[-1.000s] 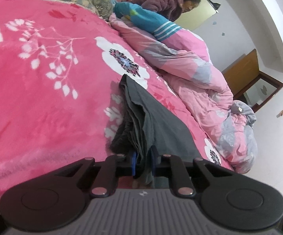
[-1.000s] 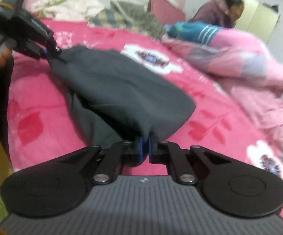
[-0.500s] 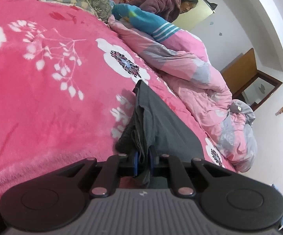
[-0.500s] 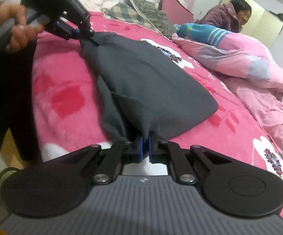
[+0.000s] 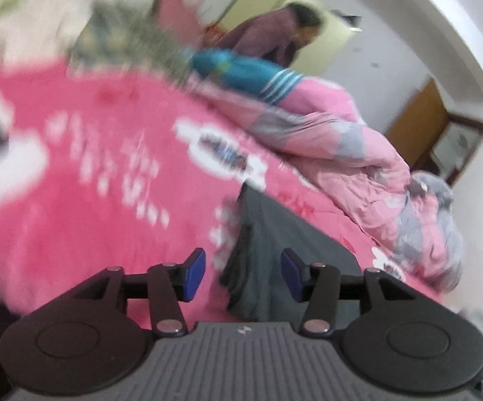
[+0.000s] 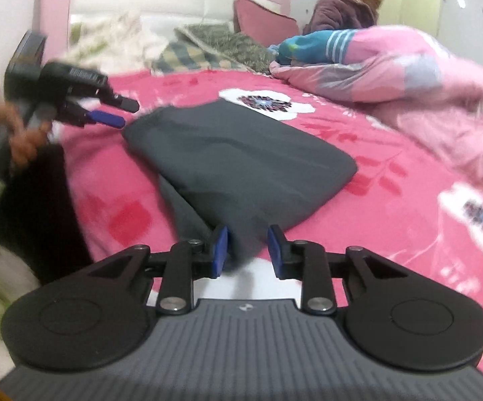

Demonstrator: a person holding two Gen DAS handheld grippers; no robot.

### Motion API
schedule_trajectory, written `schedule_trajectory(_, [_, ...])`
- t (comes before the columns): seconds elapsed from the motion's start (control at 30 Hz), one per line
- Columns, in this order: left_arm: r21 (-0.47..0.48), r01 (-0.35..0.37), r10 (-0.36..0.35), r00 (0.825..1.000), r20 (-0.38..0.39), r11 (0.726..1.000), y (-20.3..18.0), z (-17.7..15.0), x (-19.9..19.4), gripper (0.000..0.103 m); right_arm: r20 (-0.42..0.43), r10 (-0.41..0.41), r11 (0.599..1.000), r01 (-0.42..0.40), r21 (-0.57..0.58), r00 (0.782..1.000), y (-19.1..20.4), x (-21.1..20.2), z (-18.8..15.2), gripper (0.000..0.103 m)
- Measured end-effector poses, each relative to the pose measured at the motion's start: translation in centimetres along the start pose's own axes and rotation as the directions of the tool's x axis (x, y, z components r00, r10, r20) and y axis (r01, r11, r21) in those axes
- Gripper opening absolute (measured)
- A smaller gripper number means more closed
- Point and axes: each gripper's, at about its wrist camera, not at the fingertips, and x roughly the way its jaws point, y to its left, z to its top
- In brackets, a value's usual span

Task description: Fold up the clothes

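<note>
A dark grey folded garment [image 6: 241, 163] lies flat on the pink flowered bed cover [image 6: 392, 207]. My right gripper [image 6: 246, 250] is open, with the garment's near corner lying loose between its blue pads. My left gripper [image 5: 243, 274] is open, with the garment's [image 5: 275, 254] end just ahead of the pads. In the right wrist view the left gripper [image 6: 117, 113] hovers open just left of the garment's far corner, apart from it.
A bunched pink and grey quilt [image 6: 425, 93] lies along the right side of the bed. Pillows [image 6: 214, 46] sit at the headboard. A person in a purple jacket [image 6: 348, 3] sits behind the quilt. The bed's left edge [image 6: 74, 200] is close.
Both grippers have opened and let go of the garment, which now lies flat on the bed. The left gripper has pulled back from its corner; its view is blurred with motion.
</note>
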Motion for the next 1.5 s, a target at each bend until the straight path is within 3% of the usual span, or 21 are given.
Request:
schedule_trajectory(0.03, [0.098,0.012,-0.013,1.000,0.004,0.995,-1.6,0.1,-0.3,0.058,0.003,0.024,0.999,-0.024,0.031,1.000,-0.1,0.0,0.0,0.025])
schedule_trajectory(0.1, [0.293,0.052,-0.047,0.999,-0.024,0.955,-4.8,-0.3,-0.2,0.062,0.004,0.059,0.994,-0.059,0.088,0.998,-0.1,0.5,-0.2,0.023])
schedule_trajectory(0.2, [0.535,0.126,-0.081,0.991,-0.107,0.835,-9.3,-2.2,1.3,0.062,0.004,0.075,0.988,-0.075,0.136,0.997,0.3,1.3,-0.6,0.019])
schedule_trajectory(0.3, [0.703,0.166,-0.057,0.983,-0.176,0.691,-12.2,-4.4,2.9,0.061,0.020,0.072,0.985,-0.075,0.157,0.997,0.9,1.7,-0.8,0.018])
schedule_trajectory(0.37, [0.783,0.183,-0.036,0.979,-0.202,0.595,-13.4,-5.7,3.8,0.060,0.037,0.061,0.985,-0.066,0.160,0.997,1.3,1.6,-0.9,0.018])
schedule_trajectory(0.43, [0.829,0.200,-0.028,0.976,-0.218,0.522,-14.0,-6.8,4.2,0.060,0.046,0.049,0.986,-0.056,0.159,0.998,1.6,1.5,-1.0,0.018])
schedule_trajectory(0.53, [0.875,0.212,-0.012,0.973,-0.230,0.435,-14.6,-8.2,4.8,0.060,0.058,0.036,0.987,-0.045,0.156,0.998,2.0,1.3,-1.3,0.018])
schedule_trajectory(0.63, [0.903,0.205,0.013,0.974,-0.226,0.377,-15.1,-9.2,5.4,0.060,0.060,0.029,0.985,-0.039,0.166,0.998,2.1,1.4,-1.6,0.018])
schedule_trajectory(0.9, [0.902,0.227,-0.003,0.970,-0.242,0.367,-15.8,-8.5,6.0,0.060,0.053,-0.005,0.991,-0.002,0.131,0.999,3.4,1.7,-1.8,0.016])
schedule_trajectory(1.1, [0.884,0.225,-0.004,0.970,-0.245,0.409,-16.2,-8.4,7.0,0.056,0.046,-0.031,0.994,0.026,0.105,0.998,4.3,2.1,-1.9,0.014])
schedule_trajectory(1.33, [0.879,0.240,-0.026,0.967,-0.252,0.412,-16.7,-8.7,6.7,0.056,0.032,-0.074,0.994,0.071,0.089,0.997,4.4,2.6,-2.0,0.007])
schedule_trajectory(1.5, [0.866,0.225,-0.032,0.971,-0.236,0.447,-16.8,-7.8,6.4,0.056,0.035,-0.119,0.988,0.115,0.100,0.992,3.8,3.3,-1.9,0.006])
